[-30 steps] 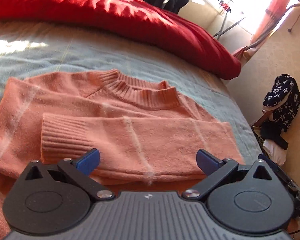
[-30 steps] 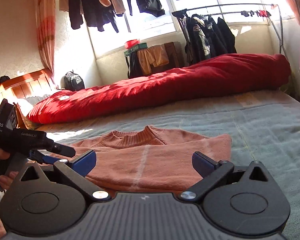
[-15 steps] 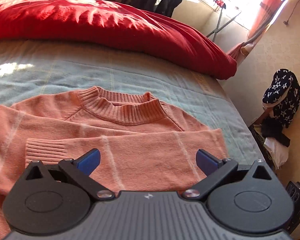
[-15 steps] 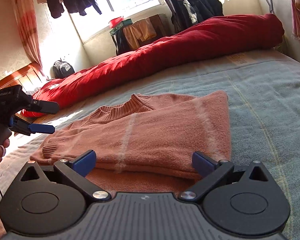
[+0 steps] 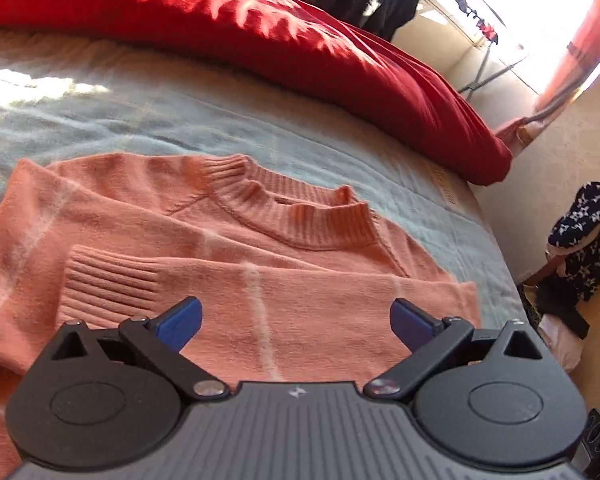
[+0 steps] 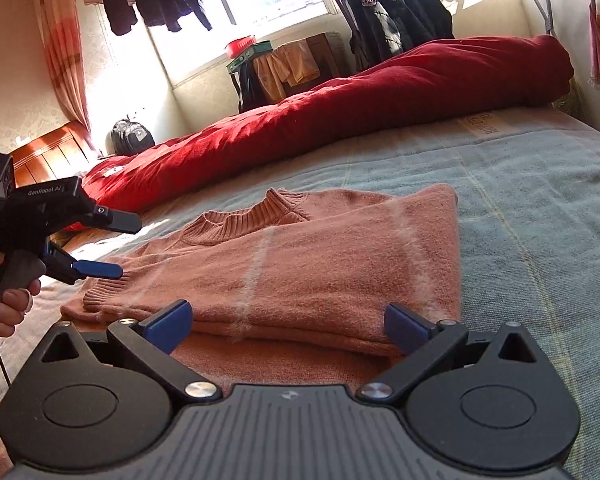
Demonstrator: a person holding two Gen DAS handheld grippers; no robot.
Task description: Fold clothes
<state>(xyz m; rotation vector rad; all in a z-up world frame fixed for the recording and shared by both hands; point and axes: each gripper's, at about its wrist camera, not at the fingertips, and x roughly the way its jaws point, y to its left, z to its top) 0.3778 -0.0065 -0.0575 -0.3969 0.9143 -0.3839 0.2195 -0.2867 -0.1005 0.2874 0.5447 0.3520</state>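
Bed (image 6: 540, 184) | salmon sweater (image 6: 300, 264) sleeve folded across | both grippers (image 5: 296, 320) (image 6: 286, 322) wide, empty

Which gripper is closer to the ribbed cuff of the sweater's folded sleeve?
Left. The left gripper hovers right by the ribbed cuff; the right gripper sits farther along the sleeve.

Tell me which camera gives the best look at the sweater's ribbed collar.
The left wrist view: the ribbed collar of the sweater faces the camera, its whole curve and ribbing clear. The right wrist view shows it only side-on, farther away, partly hidden behind the folded sleeve.
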